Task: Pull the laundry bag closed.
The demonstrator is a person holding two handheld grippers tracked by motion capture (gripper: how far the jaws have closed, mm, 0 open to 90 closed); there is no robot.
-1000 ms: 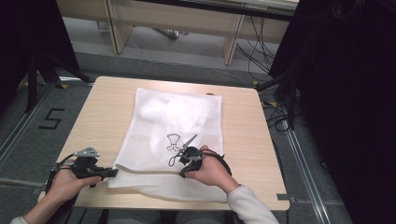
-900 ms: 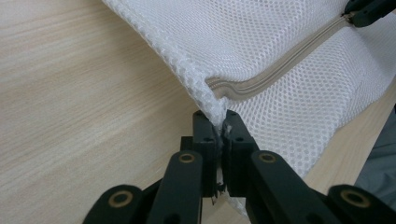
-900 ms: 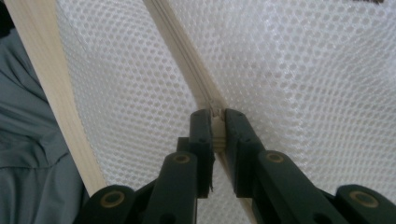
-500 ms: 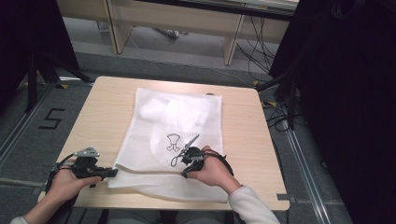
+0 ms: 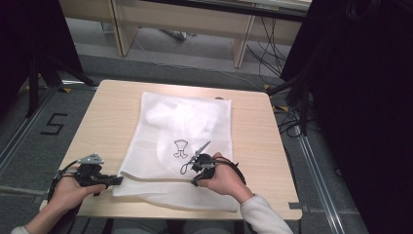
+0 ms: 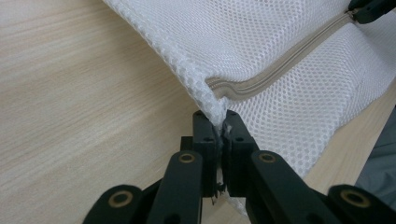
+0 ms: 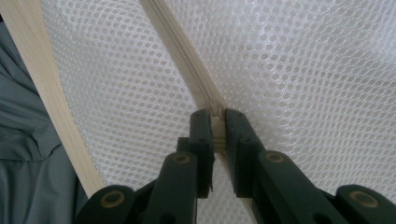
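The mesh bag [image 5: 185, 141] lies mid-frame on the surface [image 5: 107, 117]. Left hand-held gripper [image 5: 117, 181] is clamped on its lower-left corner; right hand-held gripper [image 5: 196, 181] is clamped on the zipper [image 7: 187, 65], which runs between them.

white mesh bag [image 5: 185, 141] flat on table [image 5: 107, 117], small black print on top, beige zipper [image 7: 187, 65] along near edge, near-left corner [image 6: 215, 108] pinched and lifted slightly, something white bunched inside at far end

High view looks down; both gripper views sit close, sharing mesh bag [image 5: 185, 141] (zipper).
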